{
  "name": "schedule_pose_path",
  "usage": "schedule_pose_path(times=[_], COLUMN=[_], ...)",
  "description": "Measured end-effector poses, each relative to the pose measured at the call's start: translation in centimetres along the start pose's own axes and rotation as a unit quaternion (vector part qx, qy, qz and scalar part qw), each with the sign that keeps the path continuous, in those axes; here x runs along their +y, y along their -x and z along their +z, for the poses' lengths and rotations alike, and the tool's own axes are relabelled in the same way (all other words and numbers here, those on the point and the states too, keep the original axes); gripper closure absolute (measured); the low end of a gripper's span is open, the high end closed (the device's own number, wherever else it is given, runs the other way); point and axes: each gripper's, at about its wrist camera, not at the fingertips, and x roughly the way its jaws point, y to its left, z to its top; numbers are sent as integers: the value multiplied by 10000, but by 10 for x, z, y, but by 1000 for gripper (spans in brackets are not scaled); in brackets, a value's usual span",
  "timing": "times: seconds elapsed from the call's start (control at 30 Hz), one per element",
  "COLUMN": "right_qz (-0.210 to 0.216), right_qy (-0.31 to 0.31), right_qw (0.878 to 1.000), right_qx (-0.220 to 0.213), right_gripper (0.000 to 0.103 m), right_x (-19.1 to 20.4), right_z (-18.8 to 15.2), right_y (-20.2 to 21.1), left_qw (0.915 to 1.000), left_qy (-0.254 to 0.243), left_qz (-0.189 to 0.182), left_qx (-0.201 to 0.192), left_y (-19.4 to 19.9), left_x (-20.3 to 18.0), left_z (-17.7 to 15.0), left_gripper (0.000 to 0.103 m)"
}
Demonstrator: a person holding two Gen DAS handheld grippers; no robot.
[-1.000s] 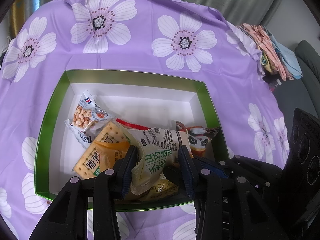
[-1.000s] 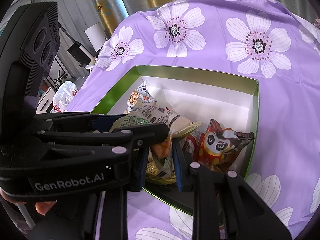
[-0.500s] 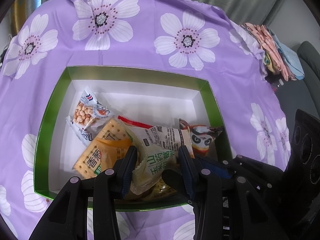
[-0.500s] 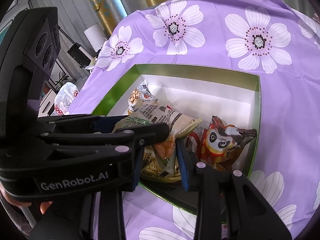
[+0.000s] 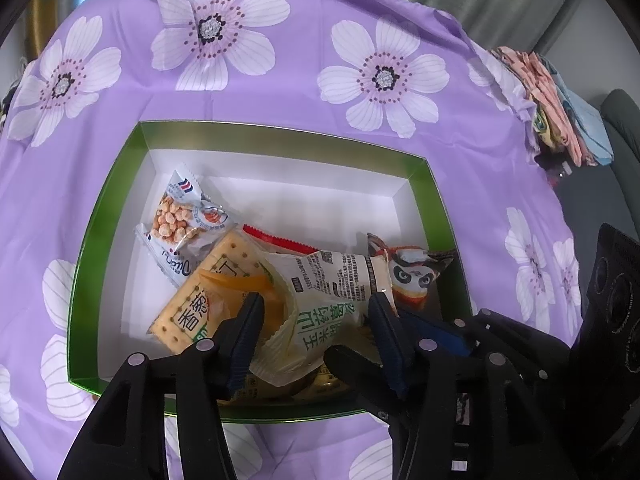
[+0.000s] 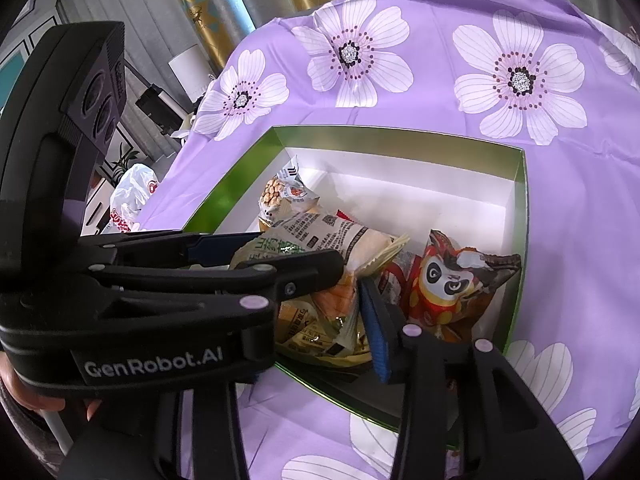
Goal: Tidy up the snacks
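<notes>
The left tool (image 5: 316, 316), black plastic with ribbed blue pads, has just been opening; its jaws stand slightly apart around the crinkly cream-and-green foil snack packet (image 5: 320, 312), pads off it. The right tool (image 6: 356, 280) has likewise been opening, a glossy orange wrapper (image 6: 340, 300) loose between its jaws. Beyond lie a cracker-printed packet (image 5: 208, 292), a red panda-printed pouch (image 6: 448, 284) and a silvery peanut bag (image 5: 184, 216), all inside the rectangular green-rimmed white cardboard box (image 5: 280, 136) on the purple flowered cloth (image 5: 280, 92) covering the worktop.

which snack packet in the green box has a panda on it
The red and brown packet, at the box's right end in both views. The others show peanuts, crackers or green text.
</notes>
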Motion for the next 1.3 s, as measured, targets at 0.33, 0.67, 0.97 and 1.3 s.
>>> schedule_pose_path(times=[0.33,0.67,0.97,1.3], right_qz=[-7,-33,-48,-152], right_qy=[-2,-12,-21,-36], right_qw=[10000,10000,10000,9999], right_qx=[27,40,44,-44], right_gripper=[53,48,46,35], right_x=[-1,-2,-2,-2], right_z=[1,2,3,2], right_y=[-1,0,0,4], left_qw=[10000,9996,9992,9985], left_qy=[-12,-77,-66,-60], left_qz=[70,244,380,536], left_qx=[47,99,98,39], left_y=[-3,-6,-7,-1], left_x=[-3,-6,-9,-8], left_z=[3,4,9,9], left_gripper=[32,22,20,10])
